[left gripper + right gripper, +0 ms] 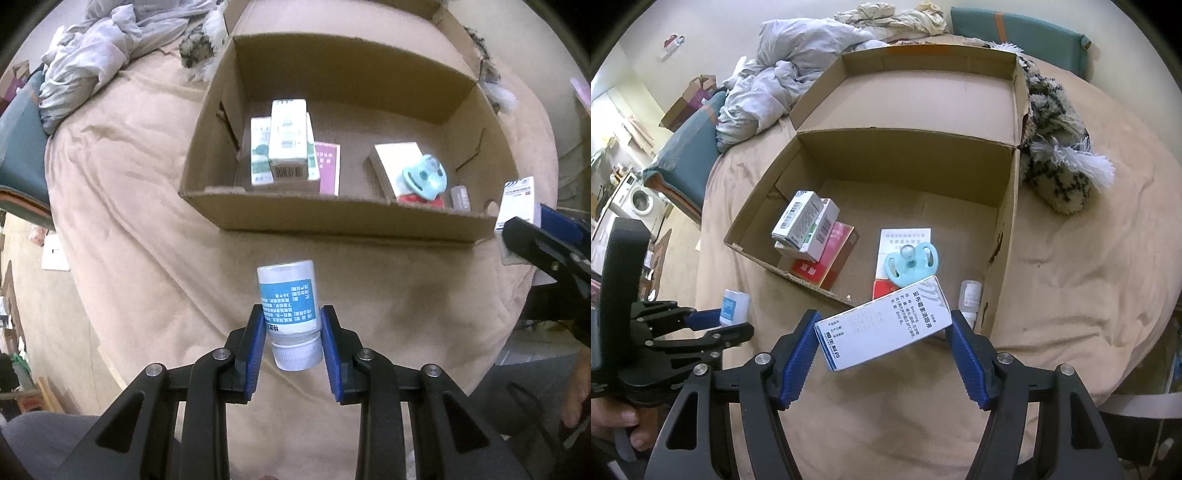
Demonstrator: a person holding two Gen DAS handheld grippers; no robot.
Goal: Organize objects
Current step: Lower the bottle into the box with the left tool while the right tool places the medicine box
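My left gripper [291, 325] is shut on a white pill bottle [290, 314] with a blue label, cap toward me, held above the beige bedcover in front of the open cardboard box [332, 218]. My right gripper [882, 332] is shut on a white medicine carton [886, 328], tilted, at the box's near edge [812, 291]. It also shows in the left wrist view [517, 203]. Inside the box lie stacked medicine cartons [805, 225], a red carton [831, 258], a white leaflet [905, 243], a light-blue pacifier [910, 264] and a small bottle [971, 295].
A patterned fluffy blanket [1056, 162] lies right of the box. Crumpled grey bedding [775, 92] sits behind it on the left. A teal chair [683, 155] stands beside the bed. The bed edge drops off at left.
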